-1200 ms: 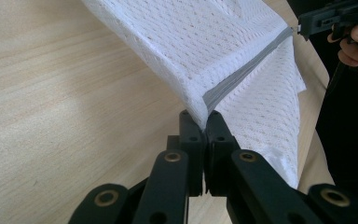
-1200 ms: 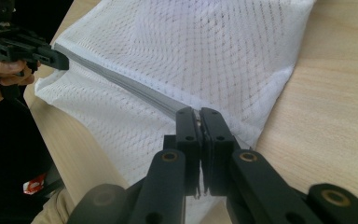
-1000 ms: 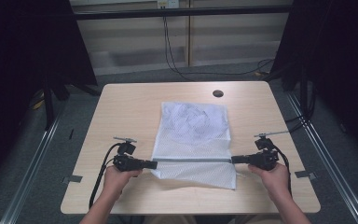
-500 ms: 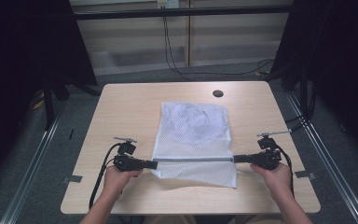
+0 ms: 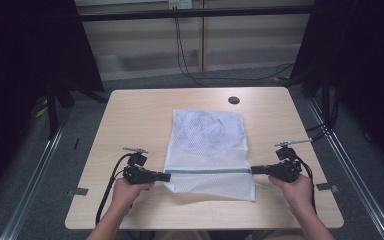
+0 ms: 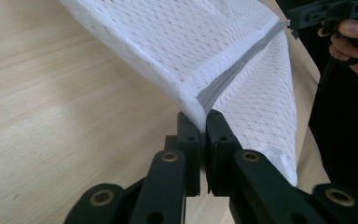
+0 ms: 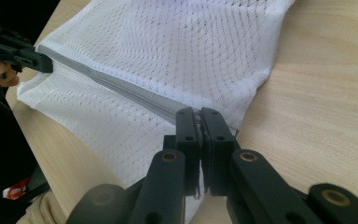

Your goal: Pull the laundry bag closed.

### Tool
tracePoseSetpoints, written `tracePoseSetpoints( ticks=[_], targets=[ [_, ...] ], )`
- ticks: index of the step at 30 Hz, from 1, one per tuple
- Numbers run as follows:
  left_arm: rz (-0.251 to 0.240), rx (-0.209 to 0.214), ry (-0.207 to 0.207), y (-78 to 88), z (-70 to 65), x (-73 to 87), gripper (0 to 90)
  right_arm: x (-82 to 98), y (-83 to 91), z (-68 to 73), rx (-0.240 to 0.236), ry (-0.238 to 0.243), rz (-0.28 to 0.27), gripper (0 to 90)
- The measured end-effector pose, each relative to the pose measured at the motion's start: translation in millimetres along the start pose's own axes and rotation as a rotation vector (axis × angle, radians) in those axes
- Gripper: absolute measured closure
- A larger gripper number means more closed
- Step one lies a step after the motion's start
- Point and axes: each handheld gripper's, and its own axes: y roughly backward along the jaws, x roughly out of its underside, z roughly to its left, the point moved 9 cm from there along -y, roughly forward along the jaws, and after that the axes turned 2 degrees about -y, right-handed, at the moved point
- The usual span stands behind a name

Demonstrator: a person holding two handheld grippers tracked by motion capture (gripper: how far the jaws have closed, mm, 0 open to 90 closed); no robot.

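Observation:
A white mesh bag (image 5: 207,145) lies on the wooden table (image 5: 135,115), with a grey zipper band (image 5: 210,171) stretched taut across its near end. My left gripper (image 5: 167,176) is shut on the band's left end; the left gripper view has the fabric corner pinched between the jaws (image 6: 203,116). Those jaws have just eased open a touch and still press the mesh (image 6: 205,42). My right gripper (image 5: 254,170) is shut on the band's right end (image 7: 199,112), with the mesh (image 7: 168,51) spreading away from it. Each gripper view has the other gripper farther off (image 6: 326,14) (image 7: 18,53).
A round dark cable hole (image 5: 233,100) sits in the table near its far edge. Bare wood lies on both sides of the bag. Dark curtains flank the table, metal rails (image 5: 35,175) run along the floor, and cables (image 5: 185,55) hang behind.

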Motion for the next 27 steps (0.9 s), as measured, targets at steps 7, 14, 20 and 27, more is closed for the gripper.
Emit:
tracePoseSetpoints(
  ticks=[7, 14, 20, 27],
  targets=[
    [0.016, -0.016, 0.003, -1.1, 0.9, 1.1, 68.2, 0.2, -0.7, -1.6, 0.016, 0.012, 0.000, 86.2],
    [0.033, -0.096, -0.039, -0.4, 5.8, -1.0, 40.9, -2.5, -0.1, -3.0, 0.055, 0.022, -0.019, 69.5],
    [0.009, -0.145, -0.054, 2.4, 7.5, -6.0, 25.8, -4.9, 1.4, -4.2, 0.093, 0.041, -0.036, 51.9],
    [-0.018, -0.195, -0.083, 11.3, 13.3, -9.9, 17.5, -9.5, 7.7, -9.4, 0.111, 0.038, -0.071, 34.9]
  ],
)
